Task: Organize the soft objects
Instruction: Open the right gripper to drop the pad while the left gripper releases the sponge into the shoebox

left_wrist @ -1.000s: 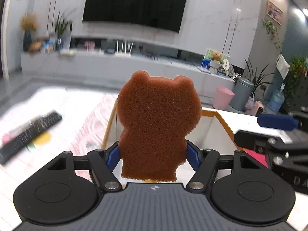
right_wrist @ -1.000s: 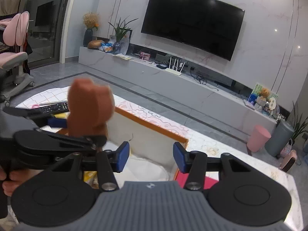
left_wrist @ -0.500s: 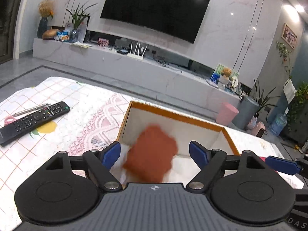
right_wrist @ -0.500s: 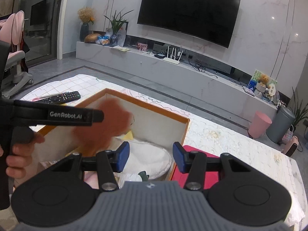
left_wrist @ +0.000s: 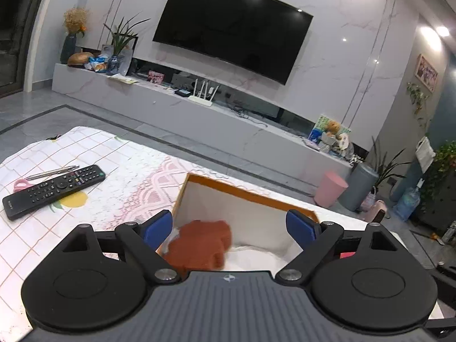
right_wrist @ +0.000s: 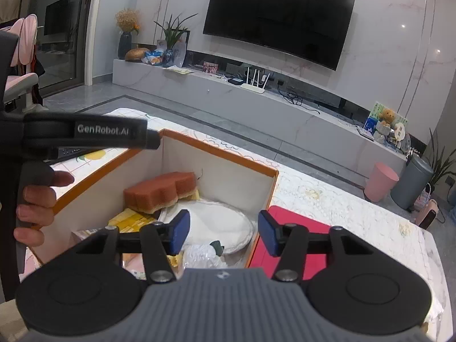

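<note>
The brown bear-shaped sponge (right_wrist: 161,189) lies flat inside the orange-rimmed white box (right_wrist: 219,152), on top of a white round pad (right_wrist: 219,222) and a yellow item (right_wrist: 129,219). In the left wrist view the sponge (left_wrist: 201,245) rests in the box (left_wrist: 245,192) below my left gripper (left_wrist: 229,226), whose jaws are opening wide with nothing between them. My right gripper (right_wrist: 223,229) hovers over the box's near right corner, its jaws opening slightly and holding nothing. A hand (right_wrist: 35,202) grips the left tool's handle.
A black remote (left_wrist: 54,189), pens and pink scissors (left_wrist: 21,183) lie on the patterned tablecloth left of the box. A red flat item (right_wrist: 290,225) lies right of the box. Beyond the table edge are a TV console, a pink bin (right_wrist: 383,181) and a grey bin.
The left gripper let go of the bear sponge, which dropped into the box and now lies flat. The left jaws spread wider and the tool lifted a little. The right gripper shifted over the box.
</note>
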Demonstrator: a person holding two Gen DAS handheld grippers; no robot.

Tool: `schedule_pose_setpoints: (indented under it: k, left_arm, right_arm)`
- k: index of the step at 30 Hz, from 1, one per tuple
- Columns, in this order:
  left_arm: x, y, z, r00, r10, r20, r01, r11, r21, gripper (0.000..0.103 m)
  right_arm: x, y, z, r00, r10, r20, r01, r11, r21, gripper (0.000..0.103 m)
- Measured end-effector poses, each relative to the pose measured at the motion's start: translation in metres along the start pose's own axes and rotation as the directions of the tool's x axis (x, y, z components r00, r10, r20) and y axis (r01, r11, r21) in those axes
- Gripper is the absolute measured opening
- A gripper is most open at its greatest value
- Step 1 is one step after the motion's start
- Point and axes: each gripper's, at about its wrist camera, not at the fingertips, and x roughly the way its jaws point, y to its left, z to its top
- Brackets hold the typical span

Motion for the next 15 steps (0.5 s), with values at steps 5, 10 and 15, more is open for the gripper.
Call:
schedule_pose_setpoints:
  k: [5, 10, 15]
  left_arm:
    - [-0.007, -0.009, 0.000, 0.999, -0.046, 0.022, 0.045, 0.998, 0.033, 0.103]
    - [-0.015, -0.017, 0.000, 0.995, -0.093, 0.032, 0.091, 0.995, 0.049, 0.103]
    - [-0.022, -0.029, -0.003, 0.991, -0.127, 0.045, 0.123, 0.989, 0.081, 0.103]
  right_arm:
    - [-0.007, 0.000, -0.001, 1.000, -0.005, 0.001, 0.005, 1.000, -0.002, 0.059]
    - [-0.017, -0.005, -0.005, 1.000, -0.011, 0.003, 0.011, 1.000, 0.006, 0.066]
    - [-0.026, -0.013, -0.008, 0.999, -0.032, 0.005, 0.032, 0.999, 0.007, 0.073]
